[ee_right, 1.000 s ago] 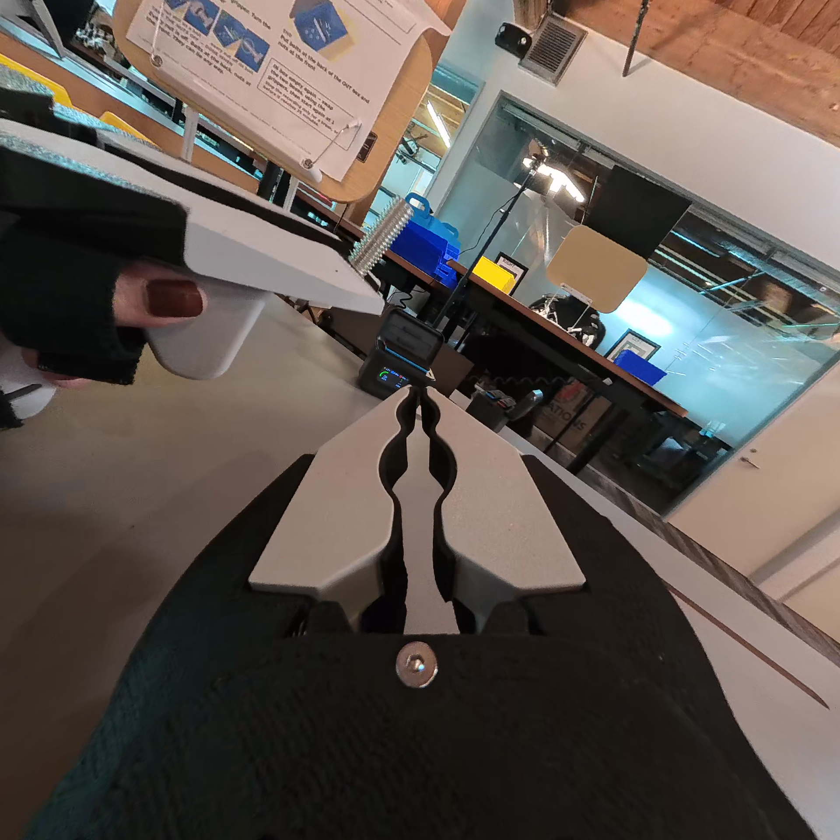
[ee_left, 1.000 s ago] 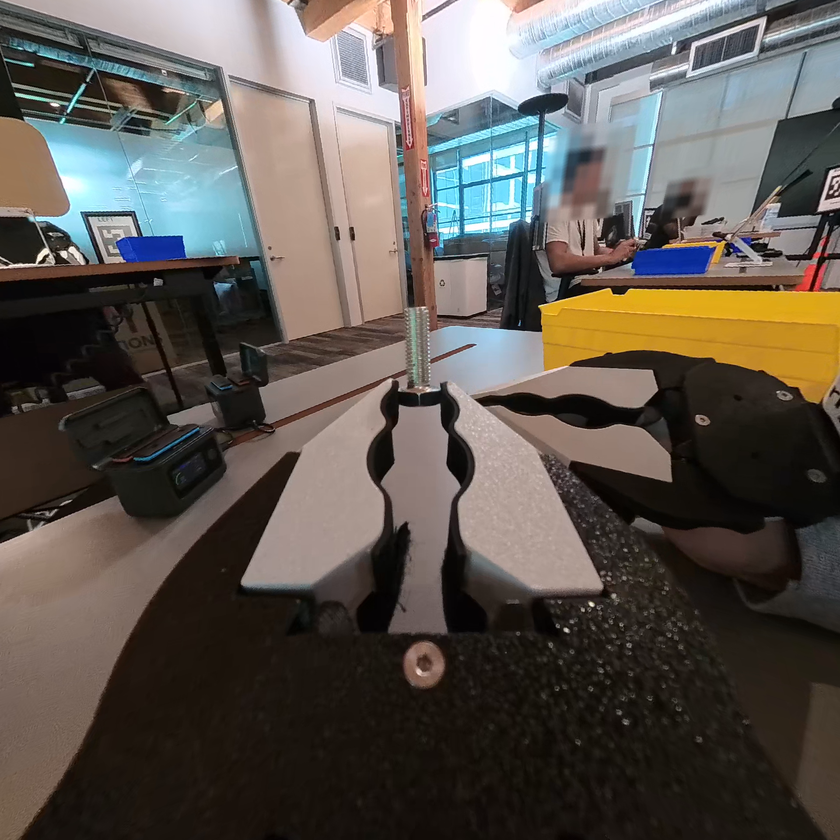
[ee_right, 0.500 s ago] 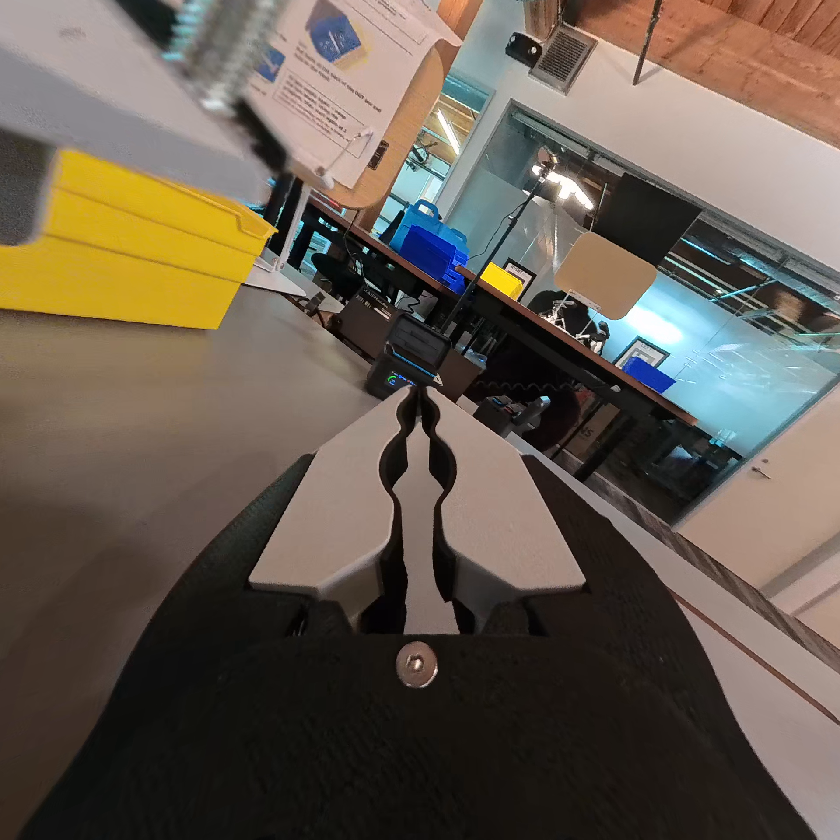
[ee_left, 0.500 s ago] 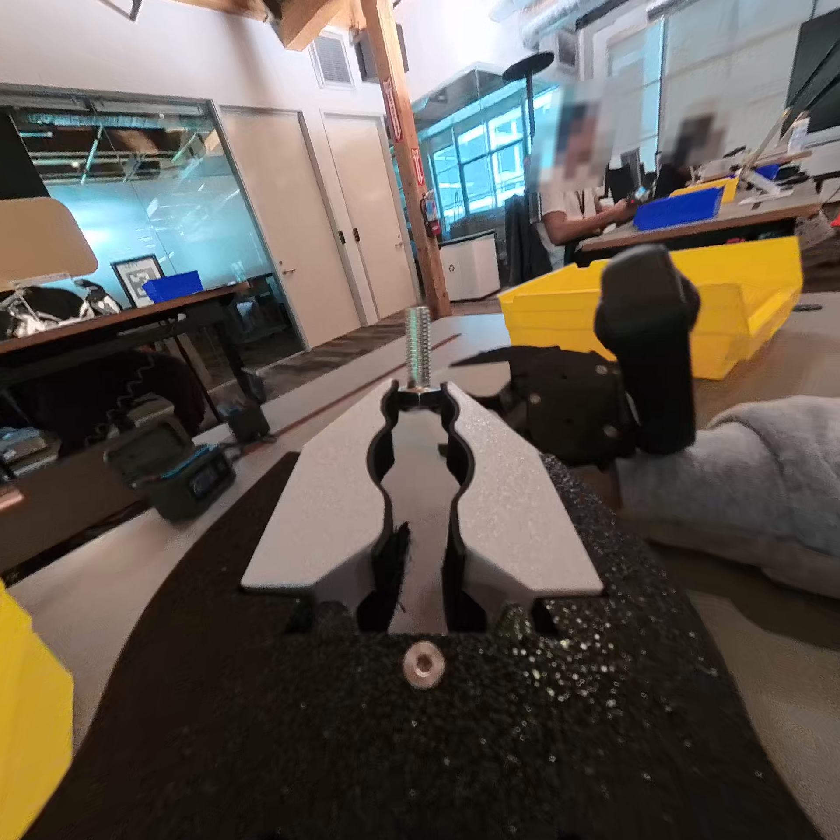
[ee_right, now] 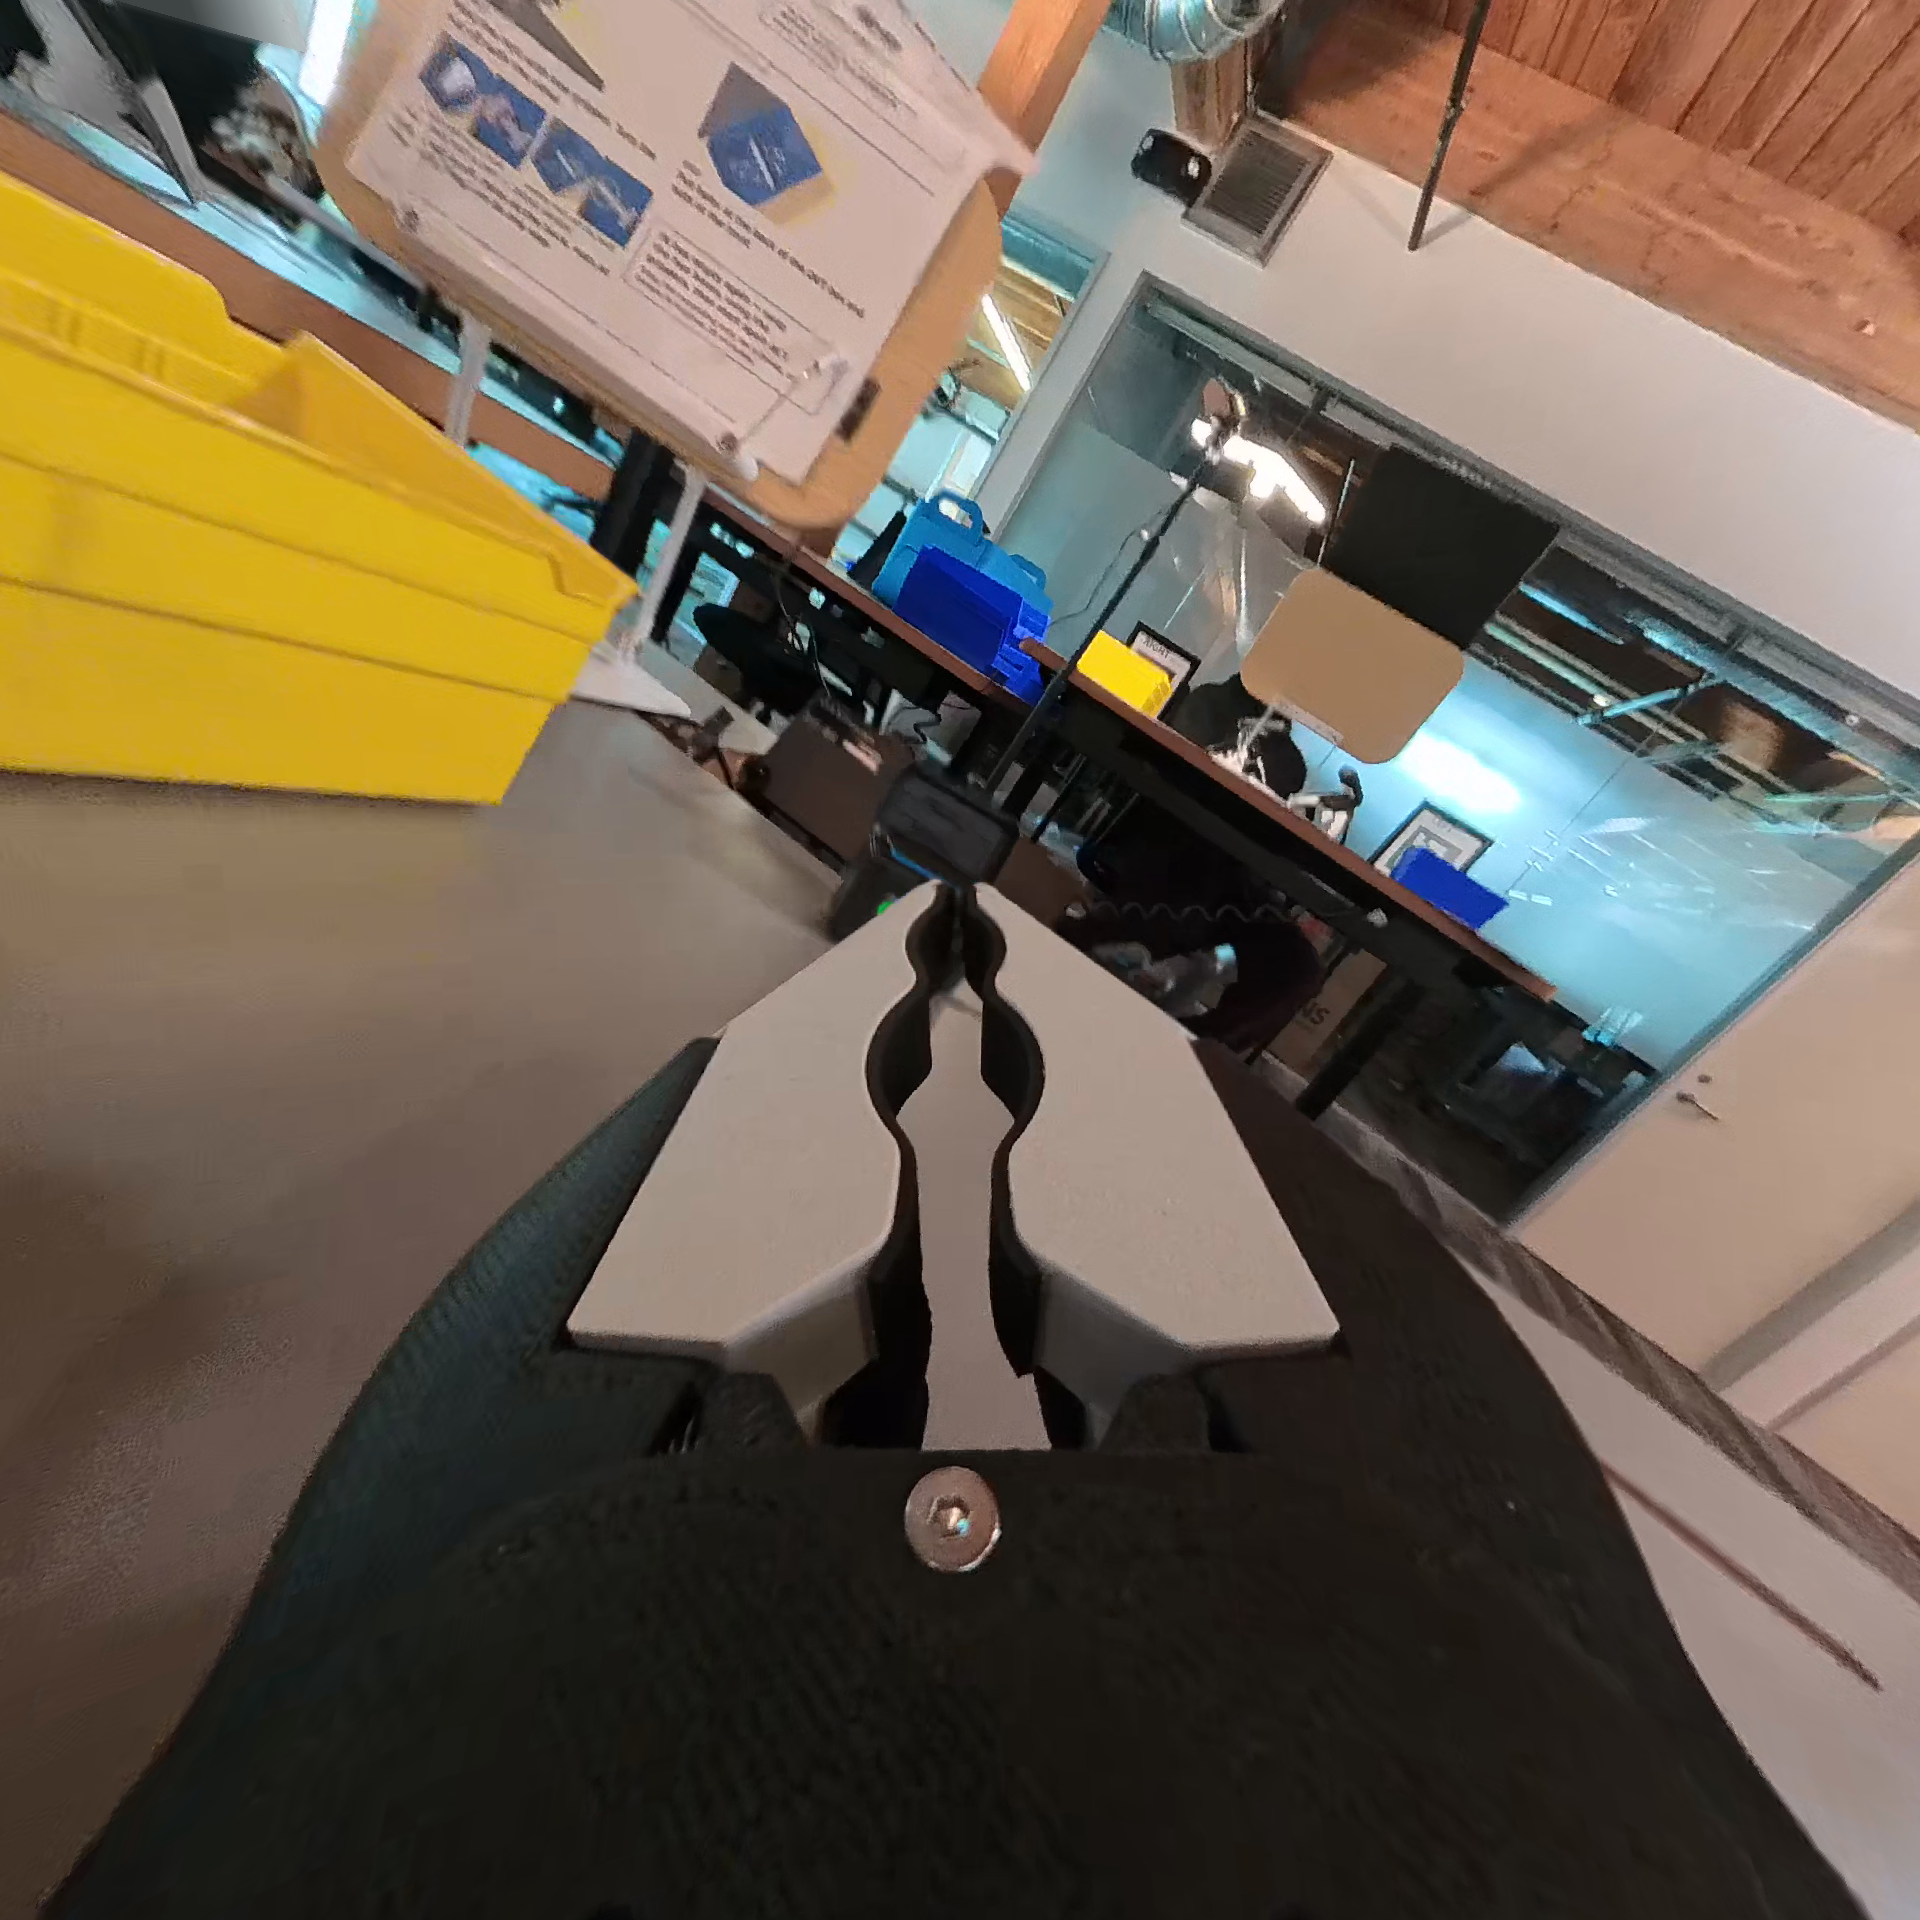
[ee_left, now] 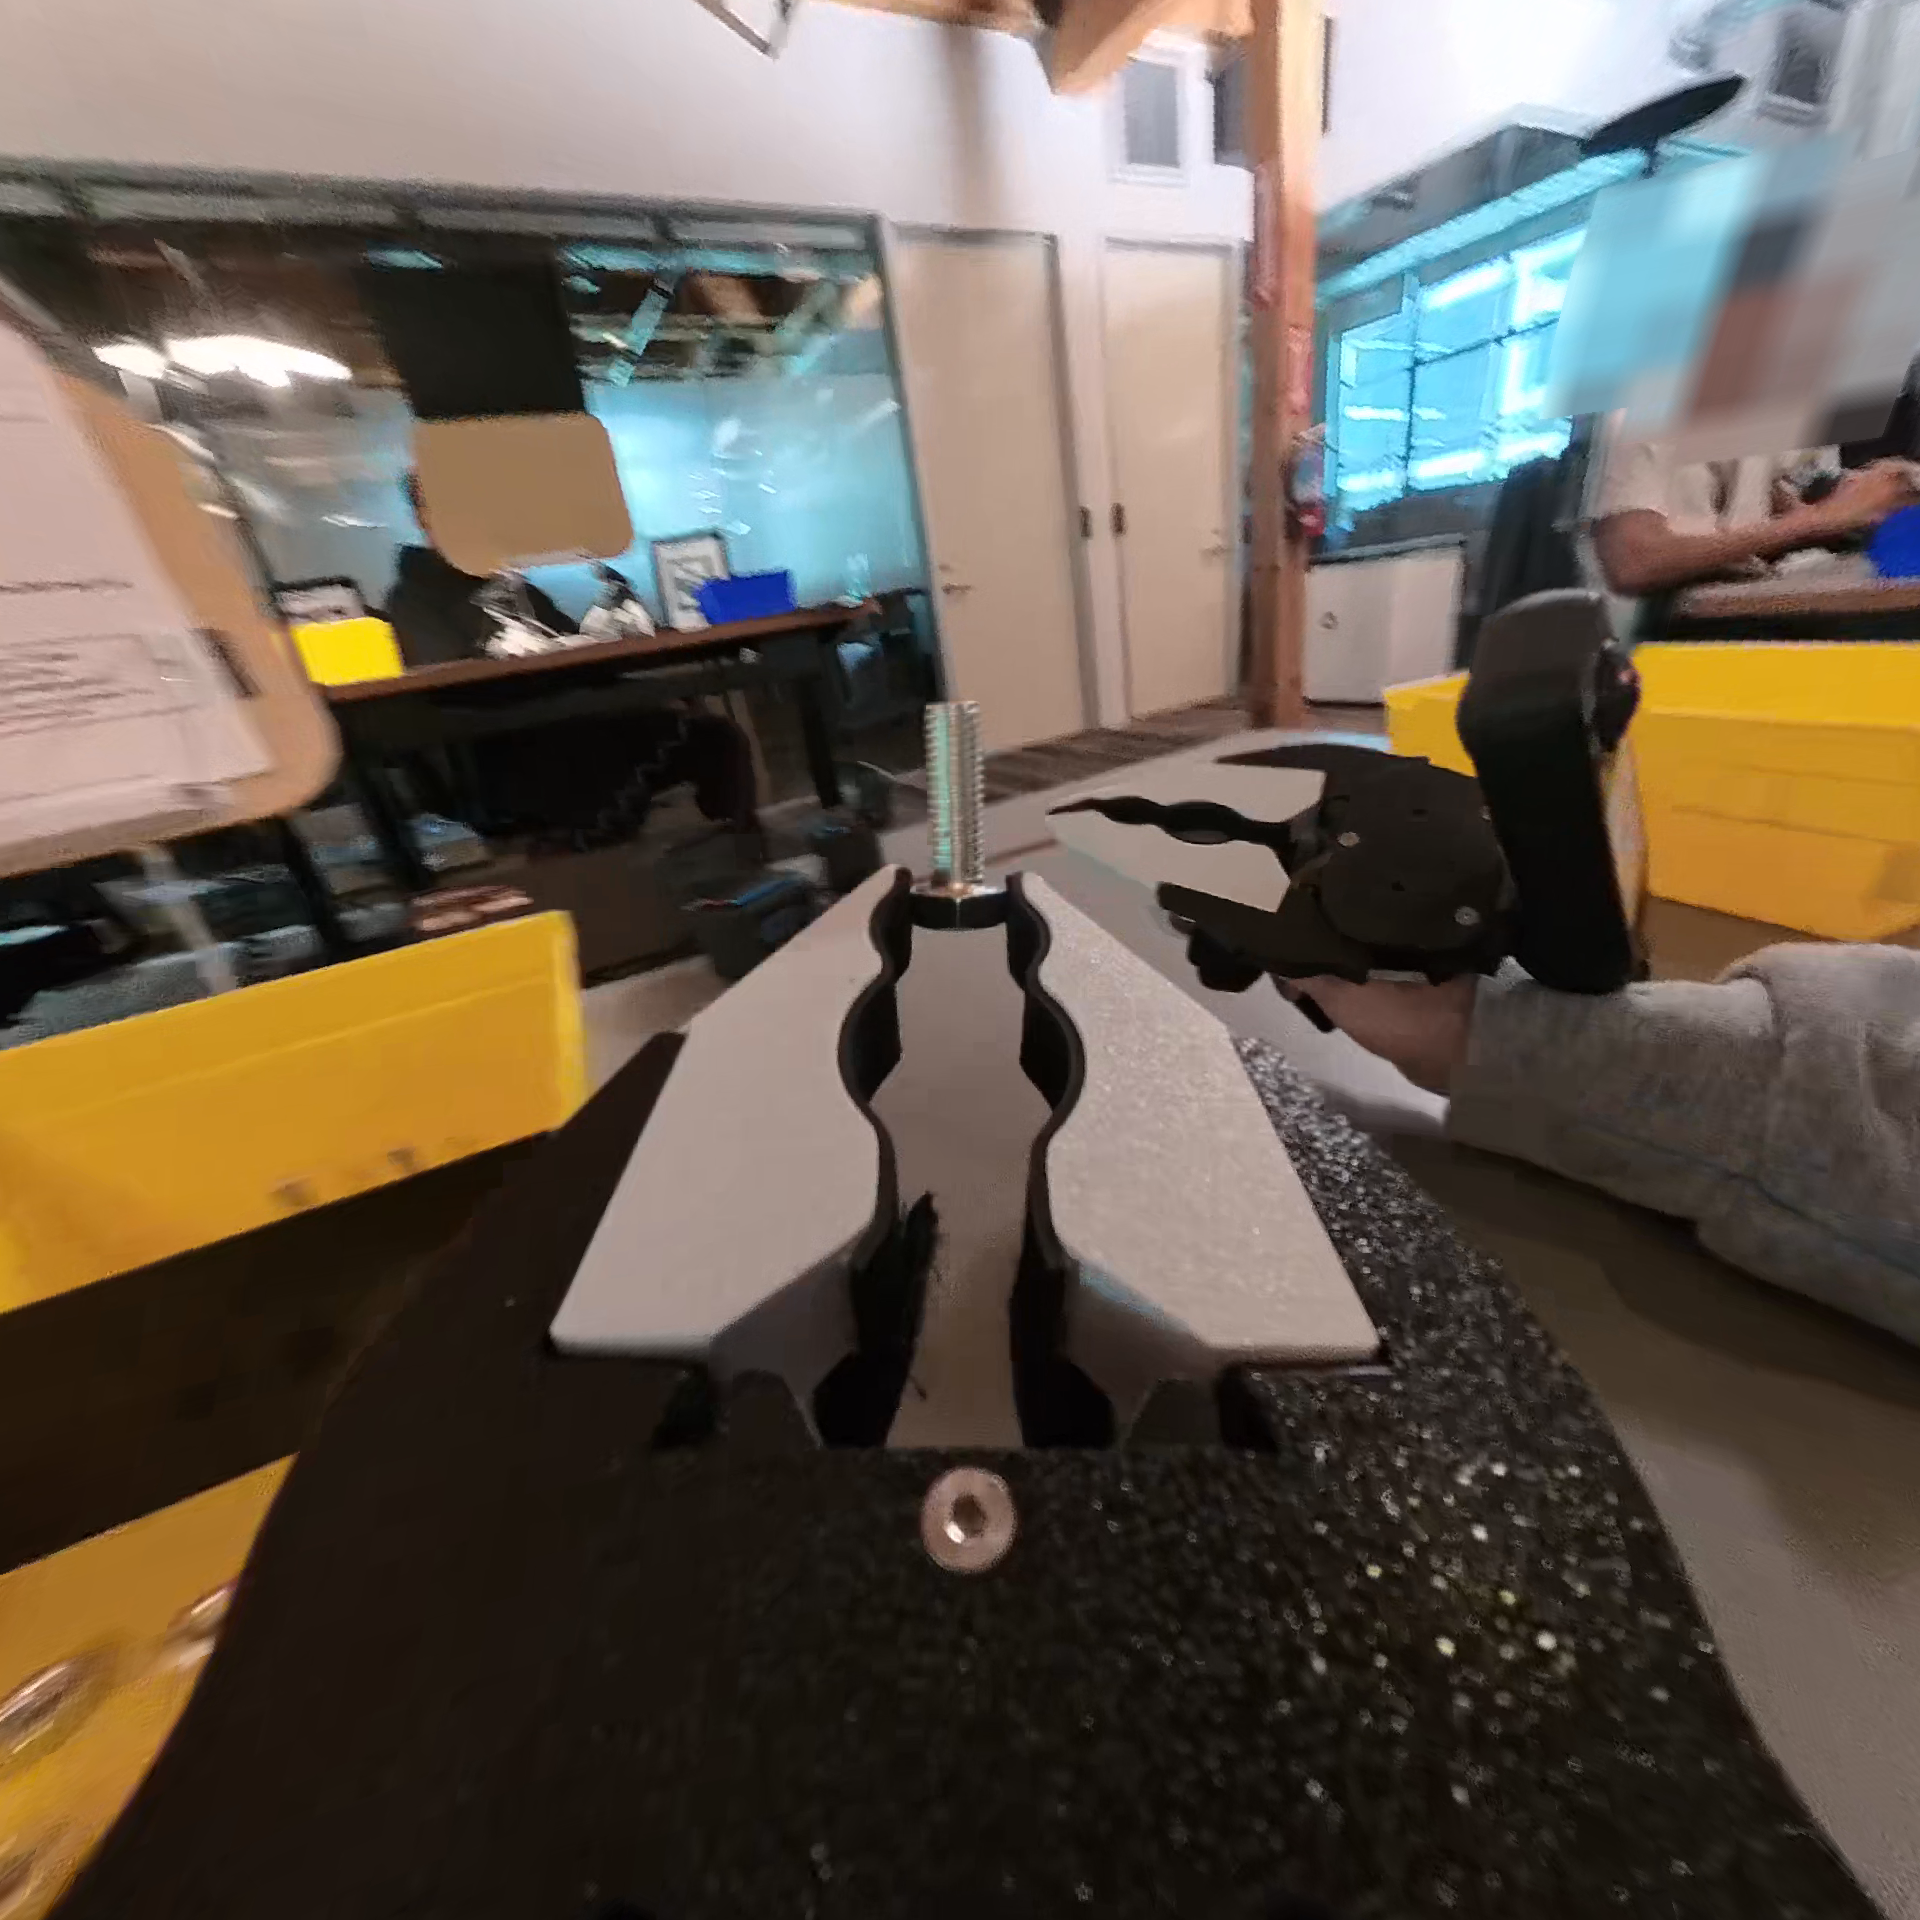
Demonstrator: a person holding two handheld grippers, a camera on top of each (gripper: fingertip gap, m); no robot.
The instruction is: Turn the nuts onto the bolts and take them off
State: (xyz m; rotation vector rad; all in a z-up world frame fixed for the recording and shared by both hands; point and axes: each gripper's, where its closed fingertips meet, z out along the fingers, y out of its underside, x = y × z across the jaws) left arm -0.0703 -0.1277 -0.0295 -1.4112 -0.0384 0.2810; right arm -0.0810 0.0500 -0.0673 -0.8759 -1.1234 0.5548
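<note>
The left tool point(ee_left: 954, 906) is clamped on the hex head of a bolt point(ee_left: 954, 795), whose threaded shank stands upright above the fingertips; no nut shows on the thread. The right tool point(ee_right: 954, 902) has its tips pressed together with nothing visible between them, and it hangs low over the grey surface point(ee_right: 312, 987).

A yellow bin point(ee_left: 291, 1049) sits close at the left tool's left. In the bottom left corner of the left wrist view, within a yellow bin wall, lie blurred shiny metal pieces point(ee_left: 62, 1714); whether they are nuts or bolts cannot be told. Another yellow bin point(ee_left: 1766, 790) stands farther off on the right, and its inside is hidden. In the right wrist view a stack of yellow bins point(ee_right: 260, 582) stands on the surface at the left, only the walls and rims showing, so their contents cannot be told.

Only the left wrist view shows the bolt, and it also shows the right tool point(ee_left: 1132, 831) from the side, held by a hand point(ee_left: 1371, 1013) in a grey sleeve point(ee_left: 1683, 1122) resting on the surface. Only the right wrist view shows the instruction sheet point(ee_right: 675, 208) on its board above the bins, and a dark device point(ee_right: 935, 821) just beyond its fingertips.
</note>
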